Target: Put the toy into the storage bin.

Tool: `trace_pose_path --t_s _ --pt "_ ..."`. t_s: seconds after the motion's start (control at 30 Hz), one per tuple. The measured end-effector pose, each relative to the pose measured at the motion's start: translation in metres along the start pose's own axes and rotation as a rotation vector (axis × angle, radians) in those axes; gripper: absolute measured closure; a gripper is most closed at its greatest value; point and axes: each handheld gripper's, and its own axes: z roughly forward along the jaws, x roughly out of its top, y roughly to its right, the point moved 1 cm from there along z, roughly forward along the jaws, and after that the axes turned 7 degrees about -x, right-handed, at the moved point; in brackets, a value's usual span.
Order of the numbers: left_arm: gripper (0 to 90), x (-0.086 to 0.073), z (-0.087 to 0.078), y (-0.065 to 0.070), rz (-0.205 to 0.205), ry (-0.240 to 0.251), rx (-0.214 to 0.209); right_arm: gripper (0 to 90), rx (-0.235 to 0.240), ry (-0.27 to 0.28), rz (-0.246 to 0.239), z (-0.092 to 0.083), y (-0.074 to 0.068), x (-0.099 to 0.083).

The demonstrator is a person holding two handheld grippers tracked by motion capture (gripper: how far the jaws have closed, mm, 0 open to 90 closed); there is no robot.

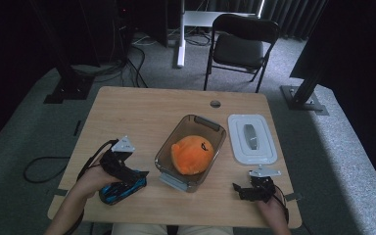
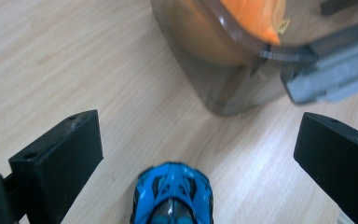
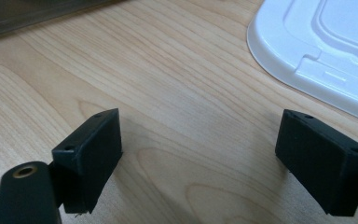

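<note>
A blue toy car (image 1: 116,192) lies near the table's front left. My left gripper (image 1: 135,177) hangs just over it, open. In the left gripper view the car's nose (image 2: 172,193) sits low between the wide-apart jaws of the left gripper (image 2: 201,136), touching neither. A clear brown container (image 1: 190,151) stands mid-table with an orange plush toy (image 1: 192,154) inside; its wall (image 2: 223,79) and grey latch (image 2: 331,74) lie just beyond the car. My right gripper (image 1: 241,190) rests open near the front right, with bare wood between the fingers of the right gripper (image 3: 203,135).
A white lid (image 1: 252,138) lies flat to the right of the container, and its rim (image 3: 317,60) is close ahead of the right gripper. A cable hole (image 1: 215,104) sits near the table's far edge. A black folding chair (image 1: 240,44) stands behind the table.
</note>
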Motion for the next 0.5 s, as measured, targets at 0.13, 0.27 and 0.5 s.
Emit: trace_pose_path --t_s 0.13,0.27,0.5 --pt "1.8 -0.009 0.000 0.000 -0.005 -0.014 0.002 14.0 0.000 0.000 0.000 0.000 0.000 0.000" --pt "1.8 -0.024 0.002 -0.002 -0.021 -0.036 0.011 14.0 0.000 0.000 0.000 0.000 0.000 0.000" --pt "1.8 -0.046 0.004 -0.004 -0.048 -0.066 0.015 14.0 0.000 0.000 0.001 0.000 0.000 0.000"
